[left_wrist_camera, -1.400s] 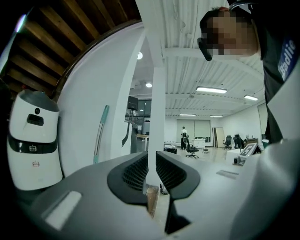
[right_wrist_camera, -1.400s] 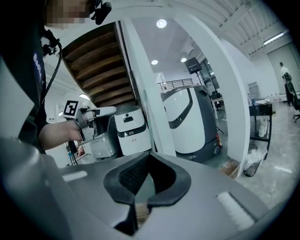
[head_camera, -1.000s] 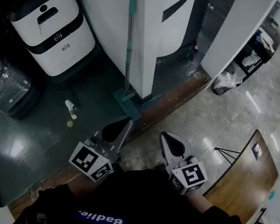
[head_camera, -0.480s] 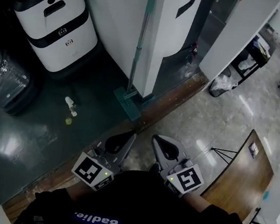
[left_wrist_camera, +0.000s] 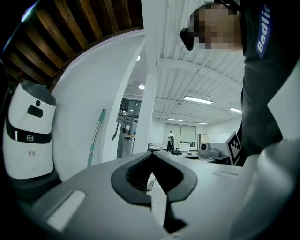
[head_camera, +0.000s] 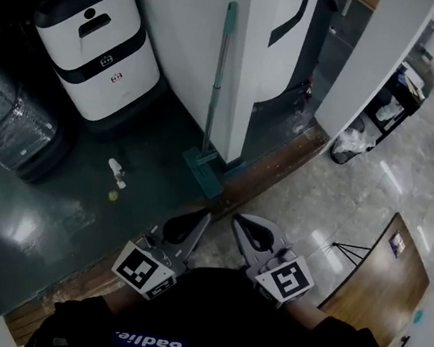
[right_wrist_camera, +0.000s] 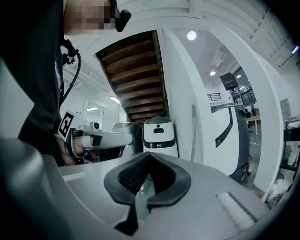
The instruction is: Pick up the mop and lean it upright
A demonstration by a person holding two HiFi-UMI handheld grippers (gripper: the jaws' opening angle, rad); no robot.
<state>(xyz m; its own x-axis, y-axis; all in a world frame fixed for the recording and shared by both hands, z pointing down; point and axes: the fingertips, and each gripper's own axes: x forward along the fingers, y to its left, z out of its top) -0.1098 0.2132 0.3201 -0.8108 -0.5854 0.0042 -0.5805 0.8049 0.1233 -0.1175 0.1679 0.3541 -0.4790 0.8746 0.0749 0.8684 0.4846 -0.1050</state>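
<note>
The mop [head_camera: 215, 88] has a teal and grey handle and a flat teal head [head_camera: 203, 172]. It stands upright, leaning against the white wall, with its head on the dark floor. The mop [left_wrist_camera: 95, 138] also shows at the left in the left gripper view, and the mop [right_wrist_camera: 192, 133] stands by the wall in the right gripper view. My left gripper [head_camera: 202, 219] and right gripper [head_camera: 237, 220] are side by side close to my body, well short of the mop. Both are shut with nothing in them.
A white robot unit [head_camera: 99, 44] stands left of the mop, beside a plastic-wrapped dark bundle [head_camera: 8, 119]. A small bottle [head_camera: 116, 169] lies on the dark floor. A bagged bin [head_camera: 351, 143] and a wooden table [head_camera: 384, 268] are to the right.
Both grippers have drawn back toward my body and closer together. The mop stays leaning against the wall; only the head view has shifted.
</note>
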